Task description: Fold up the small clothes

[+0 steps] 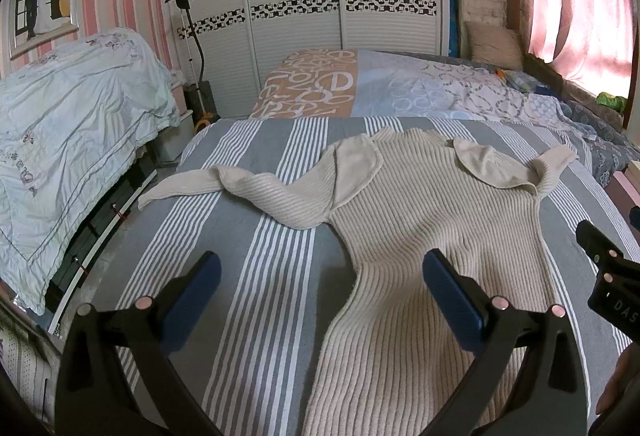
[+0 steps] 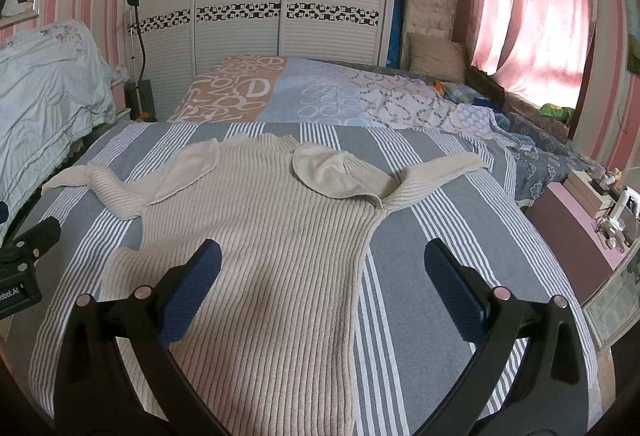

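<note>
Two grippers hang over one sweater, and both are wide apart and hold nothing.

In the left wrist view, the left gripper (image 1: 322,284) is above the near left edge of the sweater (image 1: 420,236). One blue pad is over the striped cover (image 1: 248,236) and the other is over the knit. The sweater lies flat on the bed, with its collar at the far end and its hem near. The left sleeve (image 1: 224,188) stretches far out to the left on the cover. The right sleeve (image 1: 556,164) is short and bunched at the far right. The right gripper (image 1: 604,260) shows only as a black part at the right border.

In the right wrist view, the right gripper (image 2: 322,276) is above the near right edge of the sweater (image 2: 264,236). This view shows the right sleeve (image 2: 440,172) more clearly: it points out to the far right. It also shows a pink table (image 2: 576,232) at the right, which the other view almost cuts off.

I judge that folding has not started; the garment is only laid out. The next move probably calls for closing on a sleeve or a side edge and bringing it over the body.
</note>
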The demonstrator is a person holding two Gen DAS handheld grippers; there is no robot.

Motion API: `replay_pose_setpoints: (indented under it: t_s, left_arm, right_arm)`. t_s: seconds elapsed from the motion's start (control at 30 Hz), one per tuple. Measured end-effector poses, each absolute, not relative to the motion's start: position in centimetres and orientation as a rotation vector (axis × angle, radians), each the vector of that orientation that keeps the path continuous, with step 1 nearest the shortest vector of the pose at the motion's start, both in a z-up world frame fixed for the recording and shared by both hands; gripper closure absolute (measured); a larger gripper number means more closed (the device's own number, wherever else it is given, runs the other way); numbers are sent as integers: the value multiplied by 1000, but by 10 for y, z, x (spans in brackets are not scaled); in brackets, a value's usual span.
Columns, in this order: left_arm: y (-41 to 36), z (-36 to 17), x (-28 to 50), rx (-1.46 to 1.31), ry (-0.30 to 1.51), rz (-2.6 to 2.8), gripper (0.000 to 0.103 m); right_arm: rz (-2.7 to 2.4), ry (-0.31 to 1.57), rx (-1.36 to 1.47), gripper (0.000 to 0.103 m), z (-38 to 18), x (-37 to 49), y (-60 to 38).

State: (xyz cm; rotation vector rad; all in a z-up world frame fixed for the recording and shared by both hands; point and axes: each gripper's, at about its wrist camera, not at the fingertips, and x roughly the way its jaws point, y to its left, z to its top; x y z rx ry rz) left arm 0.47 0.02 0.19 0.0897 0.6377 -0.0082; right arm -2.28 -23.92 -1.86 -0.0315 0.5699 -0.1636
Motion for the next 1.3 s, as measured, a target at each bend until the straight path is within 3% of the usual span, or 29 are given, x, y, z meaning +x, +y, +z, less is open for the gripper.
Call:
replay_pose_setpoints:
  t_s: [1.0, 1.3]
  left_arm:
    - [10, 0, 8, 90, 630, 13, 2]
    - [41, -9, 33, 76, 655, 64, 2]
  right_arm:
    - [-143, 525, -52, 3, -13, -21, -243]
    - [12, 512, -80, 3, -2, 13, -242]
